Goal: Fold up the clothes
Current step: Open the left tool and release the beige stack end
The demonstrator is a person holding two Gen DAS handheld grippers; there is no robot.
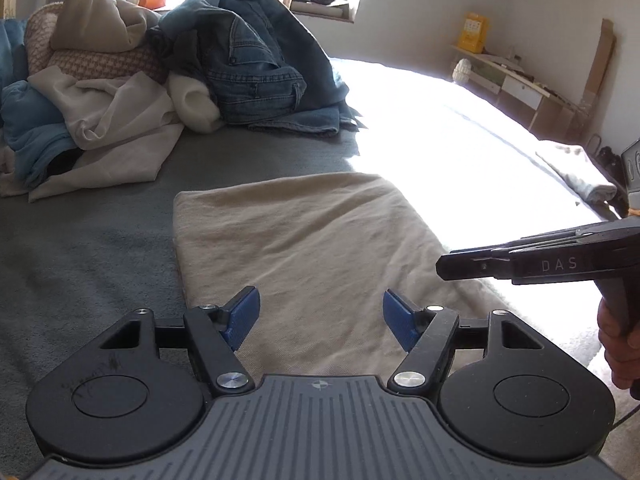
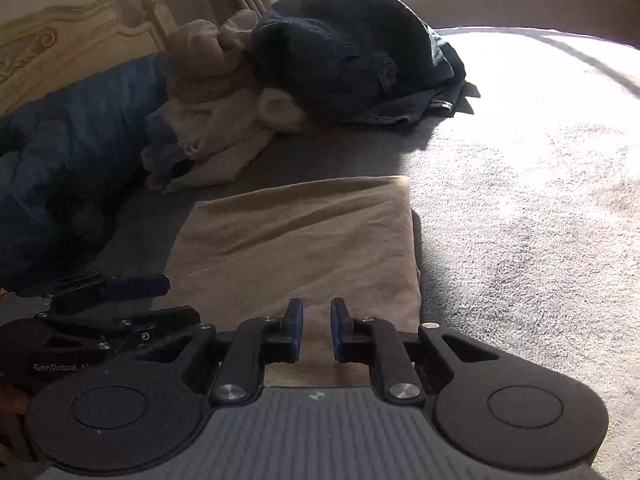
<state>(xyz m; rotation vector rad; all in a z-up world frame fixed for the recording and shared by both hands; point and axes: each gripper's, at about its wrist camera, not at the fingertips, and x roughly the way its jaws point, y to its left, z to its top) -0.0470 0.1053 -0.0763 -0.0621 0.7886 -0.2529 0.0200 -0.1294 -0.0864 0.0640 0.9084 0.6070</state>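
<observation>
Folded beige cloth on a grey bed

Grey bed (image 1: pixel 100 248) bearing a heap of clothes (image 1: pixel 168 76) at the far side, folded beige cloth (image 1: pixel 304 248) flat in front; left gripper (image 1: pixel 319 320) spread wide above the cloth's near edge, empty; right gripper (image 2: pixel 317 330) parted narrowly, nothing between, hovering over the same cloth

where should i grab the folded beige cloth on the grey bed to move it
Take the folded beige cloth by its near edge, coming in low from the front. It lies flat on the grey bed, and both open grippers already face that edge.
</observation>
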